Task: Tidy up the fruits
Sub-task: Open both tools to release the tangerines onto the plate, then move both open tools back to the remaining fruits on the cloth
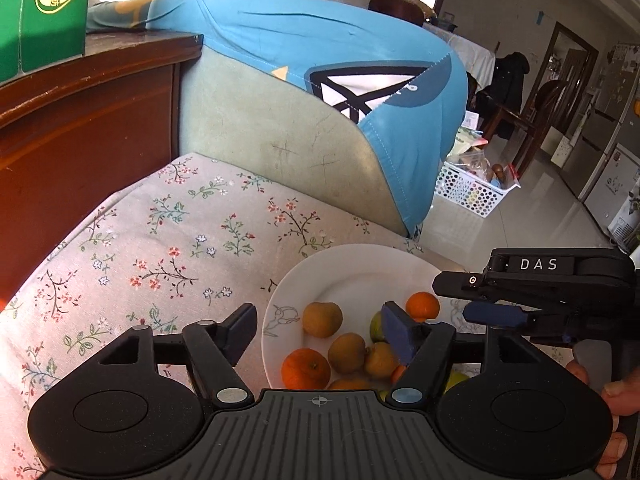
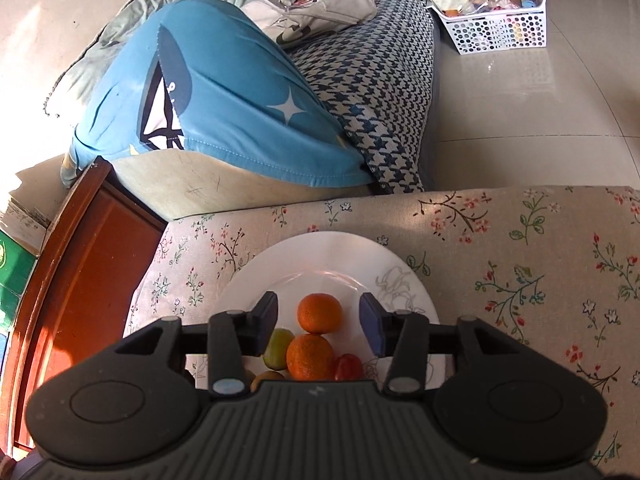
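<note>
A white plate (image 1: 360, 268) sits on the floral cloth (image 1: 168, 240) and holds the fruit: oranges (image 2: 320, 313), brown kiwis (image 1: 322, 319), a green fruit (image 2: 279, 349) and a small red one (image 2: 348, 367), all heaped toward the near side of the plate. The left gripper (image 1: 320, 330) hovers at the plate's near-left rim with its jaws spread wide, nothing between them but fruit lying below. The right gripper (image 2: 319, 322) hangs over the plate from the other side, jaws likewise spread, straddling the two stacked oranges without touching them. Its black body also shows in the left view, just above the plate's right edge. Beyond the cloth stand a sofa arm draped in a blue cover (image 1: 320, 40), a wooden cabinet (image 1: 80, 120) with a green box (image 1: 44, 12) on top, and, well apart on the tiled floor, a white perforated basket (image 2: 500, 28) full of packets.
</note>
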